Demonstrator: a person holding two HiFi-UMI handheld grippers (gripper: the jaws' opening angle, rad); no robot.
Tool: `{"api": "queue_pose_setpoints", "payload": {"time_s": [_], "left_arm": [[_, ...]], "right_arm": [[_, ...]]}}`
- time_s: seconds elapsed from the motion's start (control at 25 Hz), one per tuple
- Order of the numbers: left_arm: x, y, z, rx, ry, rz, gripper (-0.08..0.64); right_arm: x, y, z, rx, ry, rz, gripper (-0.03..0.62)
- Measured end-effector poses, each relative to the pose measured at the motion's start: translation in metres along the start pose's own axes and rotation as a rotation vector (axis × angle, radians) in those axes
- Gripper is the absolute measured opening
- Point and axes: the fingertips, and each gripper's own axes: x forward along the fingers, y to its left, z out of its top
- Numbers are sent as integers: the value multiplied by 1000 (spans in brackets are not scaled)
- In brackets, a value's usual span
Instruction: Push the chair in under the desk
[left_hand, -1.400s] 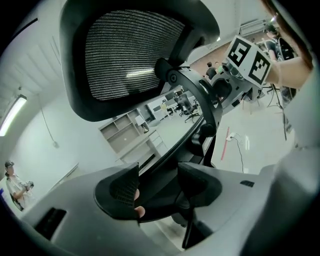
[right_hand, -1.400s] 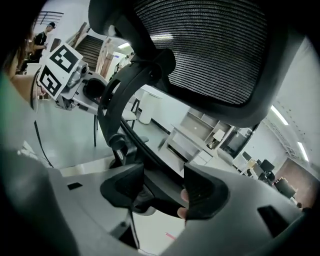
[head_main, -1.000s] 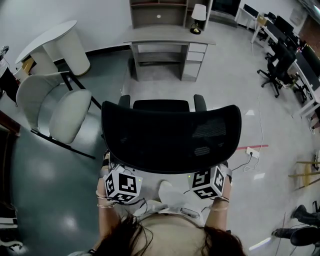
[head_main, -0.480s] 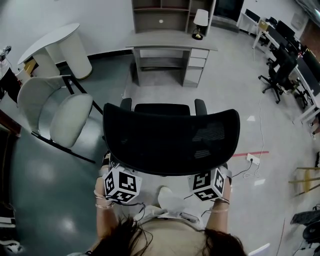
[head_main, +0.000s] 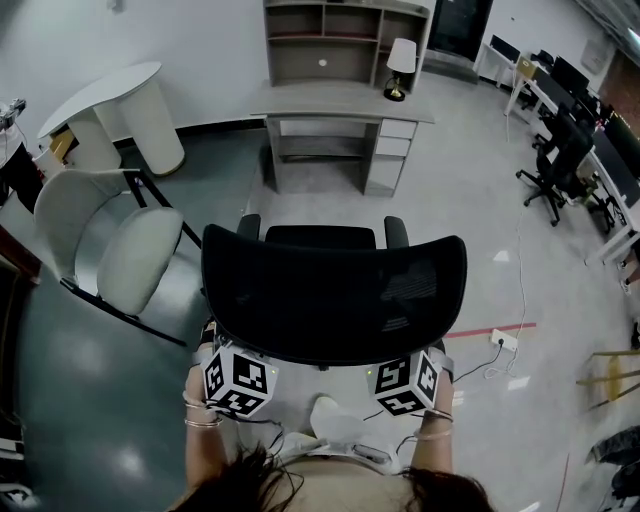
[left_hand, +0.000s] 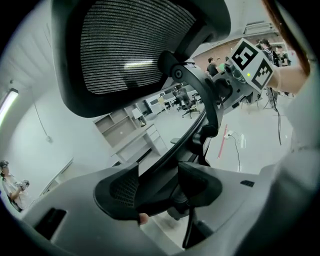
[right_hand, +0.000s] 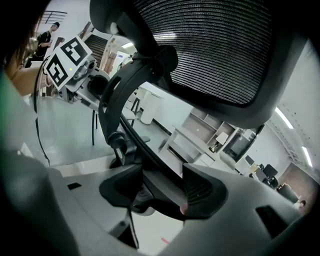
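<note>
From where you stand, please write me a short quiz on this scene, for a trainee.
1. True or false: the chair already stands under the desk.
2. What stands at the desk's right end? A: a lamp. B: a monitor. C: a box.
3. What colour is the other chair, at the left of the head view?

Key: 1 false, bare floor lies between them; 2 A; 3 white.

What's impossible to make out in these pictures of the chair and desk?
- Wheels of the chair: head view, hidden under the chair itself.
- Top of the shelf unit: head view, cut off by the upper edge.
- Small white object on a shelf: head view, too small to identify.
- Person at far left: left gripper view, too small.
</note>
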Motion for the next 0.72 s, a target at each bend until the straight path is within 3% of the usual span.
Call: {"api": "queue_pose_setpoints", "payload": {"time_s": [0.72], "left_arm": [[42,25,15,-45,56,4,235]], "right_arm": [[42,-35,11,-26,-49,10,253]]}}
